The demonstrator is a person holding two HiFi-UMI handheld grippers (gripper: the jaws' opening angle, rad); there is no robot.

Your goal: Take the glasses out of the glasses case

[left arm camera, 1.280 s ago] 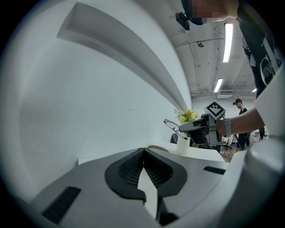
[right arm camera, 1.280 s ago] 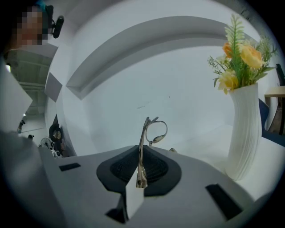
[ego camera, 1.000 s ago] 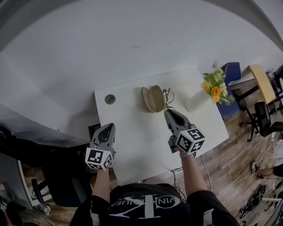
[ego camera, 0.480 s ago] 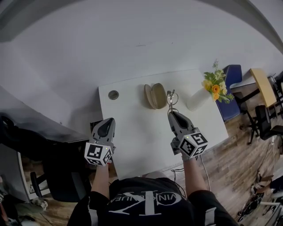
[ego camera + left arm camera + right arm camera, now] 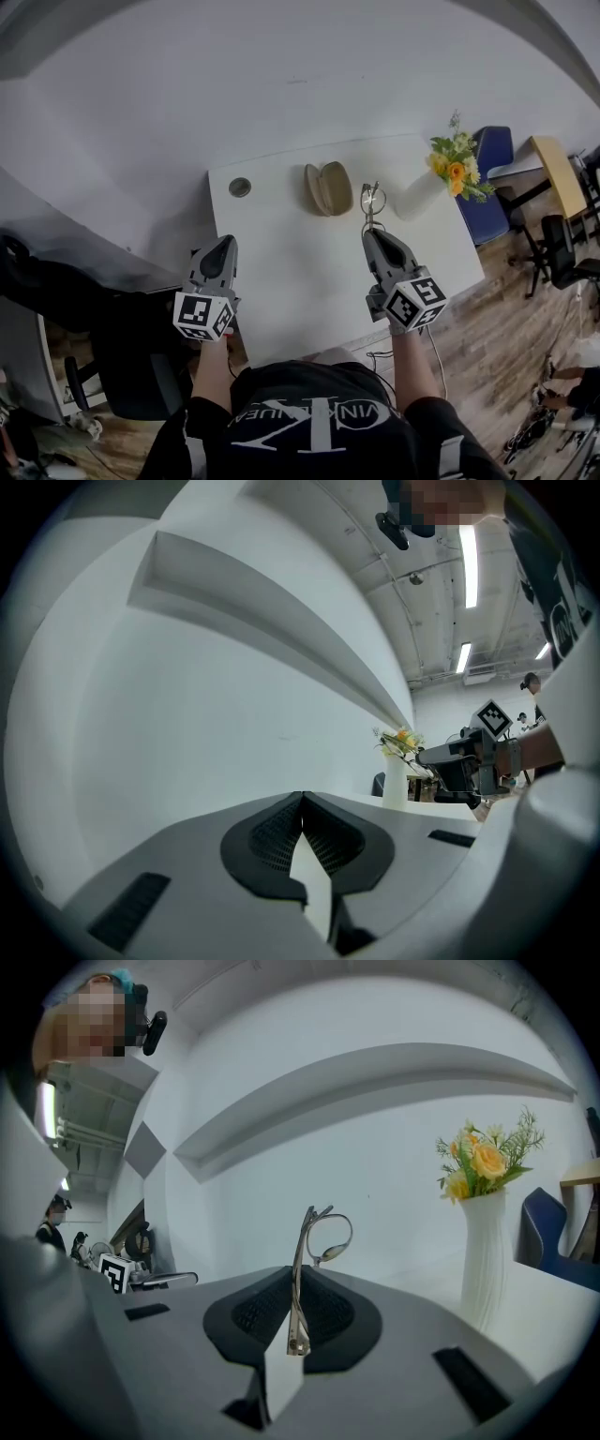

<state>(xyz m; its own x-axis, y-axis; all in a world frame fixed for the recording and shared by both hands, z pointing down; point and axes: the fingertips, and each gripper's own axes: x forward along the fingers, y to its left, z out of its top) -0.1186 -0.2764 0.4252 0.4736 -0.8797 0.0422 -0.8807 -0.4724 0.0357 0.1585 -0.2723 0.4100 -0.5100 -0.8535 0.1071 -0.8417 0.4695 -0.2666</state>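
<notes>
The beige glasses case (image 5: 326, 188) lies open on the white table (image 5: 281, 272), near its far edge. My right gripper (image 5: 374, 235) is shut on the thin metal glasses (image 5: 371, 202), held to the right of the case and apart from it. In the right gripper view the folded glasses (image 5: 309, 1260) stand upright between the pads, lens ring on top. My left gripper (image 5: 217, 262) hovers over the table's left front edge, far from the case. Its jaws meet with nothing between them in the left gripper view (image 5: 302, 810).
A white vase with yellow flowers (image 5: 436, 183) stands at the table's right far corner, close to my right gripper. A round cable hole (image 5: 240, 187) sits at the far left. A blue chair (image 5: 489, 169) and a wooden desk (image 5: 553, 173) are beyond the table's right side.
My right gripper has carried the glasses rightward, away from the case. The left gripper has drawn slightly back toward the table's front edge.
</notes>
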